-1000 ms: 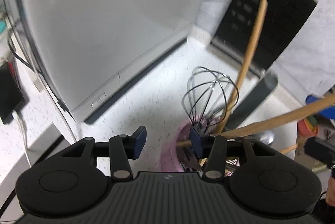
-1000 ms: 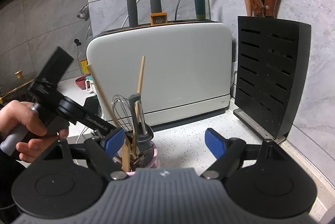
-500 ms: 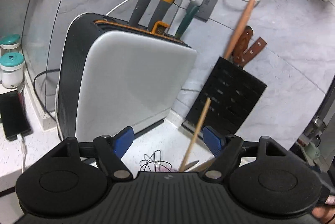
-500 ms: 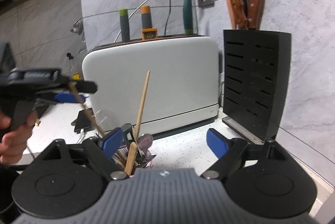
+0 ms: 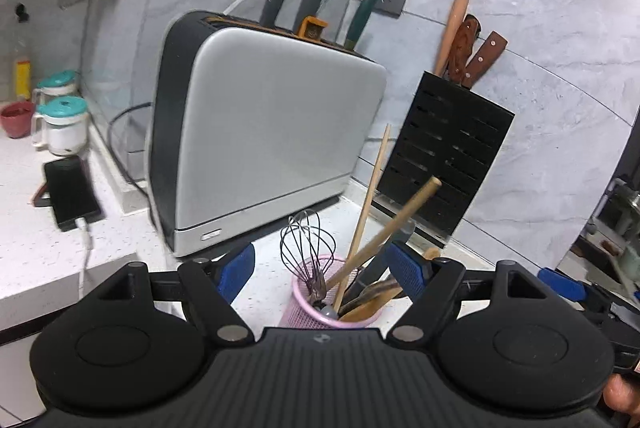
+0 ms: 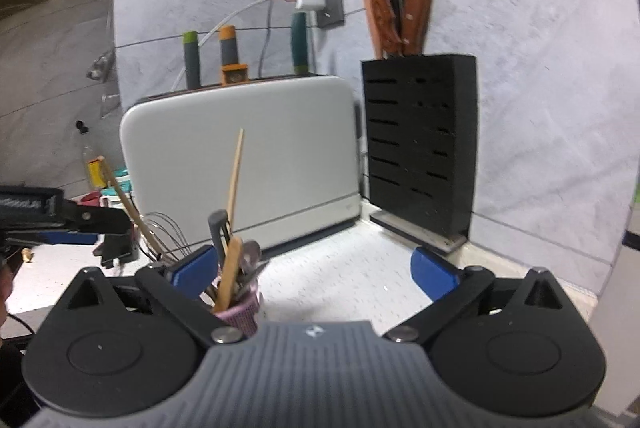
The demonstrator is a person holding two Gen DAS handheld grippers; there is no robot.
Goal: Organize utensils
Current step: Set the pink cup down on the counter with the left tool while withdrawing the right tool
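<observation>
On the desk, a pink holder carries the utensils. Left tongs gape wide, empty. Right tongs are opening, gripping nothing.

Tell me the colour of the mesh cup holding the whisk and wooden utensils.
Pink. The mesh cup shows best in the left wrist view, on the white countertop.

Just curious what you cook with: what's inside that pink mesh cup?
Inside the pink mesh cup stand a wire whisk, a thin wooden stick, a thicker wooden handle and a spoon. Their lower ends are hidden inside.
</observation>
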